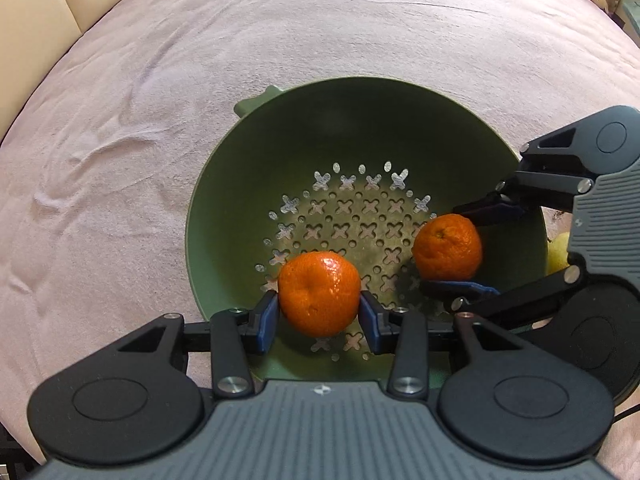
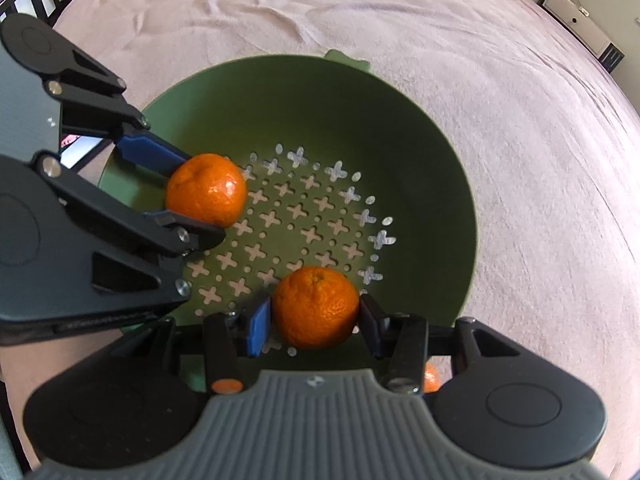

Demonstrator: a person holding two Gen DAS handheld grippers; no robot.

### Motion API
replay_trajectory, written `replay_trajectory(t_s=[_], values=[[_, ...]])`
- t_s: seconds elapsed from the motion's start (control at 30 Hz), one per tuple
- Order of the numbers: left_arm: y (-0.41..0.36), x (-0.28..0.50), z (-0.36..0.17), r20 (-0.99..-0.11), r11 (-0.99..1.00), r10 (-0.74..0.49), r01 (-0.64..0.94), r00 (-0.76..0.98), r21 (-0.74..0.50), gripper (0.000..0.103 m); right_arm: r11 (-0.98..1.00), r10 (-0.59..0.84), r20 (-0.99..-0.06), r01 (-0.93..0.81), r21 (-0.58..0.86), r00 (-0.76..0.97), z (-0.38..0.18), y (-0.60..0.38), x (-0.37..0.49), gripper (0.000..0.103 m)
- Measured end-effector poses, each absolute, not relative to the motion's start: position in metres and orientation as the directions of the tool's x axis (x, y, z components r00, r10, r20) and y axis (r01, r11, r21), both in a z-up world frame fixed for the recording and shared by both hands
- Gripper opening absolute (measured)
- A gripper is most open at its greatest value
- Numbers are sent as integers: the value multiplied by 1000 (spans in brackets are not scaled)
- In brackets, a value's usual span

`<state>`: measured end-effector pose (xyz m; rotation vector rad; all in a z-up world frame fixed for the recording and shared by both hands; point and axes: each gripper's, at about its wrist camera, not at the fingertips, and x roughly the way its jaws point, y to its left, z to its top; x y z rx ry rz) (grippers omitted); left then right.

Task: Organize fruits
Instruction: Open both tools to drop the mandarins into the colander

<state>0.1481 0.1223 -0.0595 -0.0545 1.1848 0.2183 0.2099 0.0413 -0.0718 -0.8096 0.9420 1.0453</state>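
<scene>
Both wrist cameras look steeply down, close above the green colander (image 1: pixel 248 184). They face it from neighbouring sides. Both views share its perforated bottom.

Matt green plastic colander (image 1: pixel 248 200); glossy dimpled mandarins (image 1: pixel 319 293); rumpled pink cloth (image 1: pixel 120 140)

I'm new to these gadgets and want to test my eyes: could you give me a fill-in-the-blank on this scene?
1. Each claw grips one ____.
2. Both fruits hang over a green ____.
3. Its bottom is pierced with dots and ____-shaped holes.
4. It sits on a ____ cloth.

Answers: mandarin; colander; cross; pink
</scene>
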Motion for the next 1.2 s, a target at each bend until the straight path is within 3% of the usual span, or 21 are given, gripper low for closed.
replay_trajectory(t_s=[0.67,0.93,1.03,1.2], values=[[117,145,-39,-893,976,145,-208,427,59,53,320,376,-890,-938,-136,258,-50,35,204,51],[111,139,-18,-856,977,140,-208,498,38,56,433,445,-820,-888,-154,359,-19,9,192,57],[107,135,-9,-836,980,113,-197,537,6,56,500,453,-789,-851,-162,416,-8,-4,187,62],[93,128,4,-799,987,47,-151,600,-55,57,633,446,-740,-762,-138,504,7,-31,176,62]])
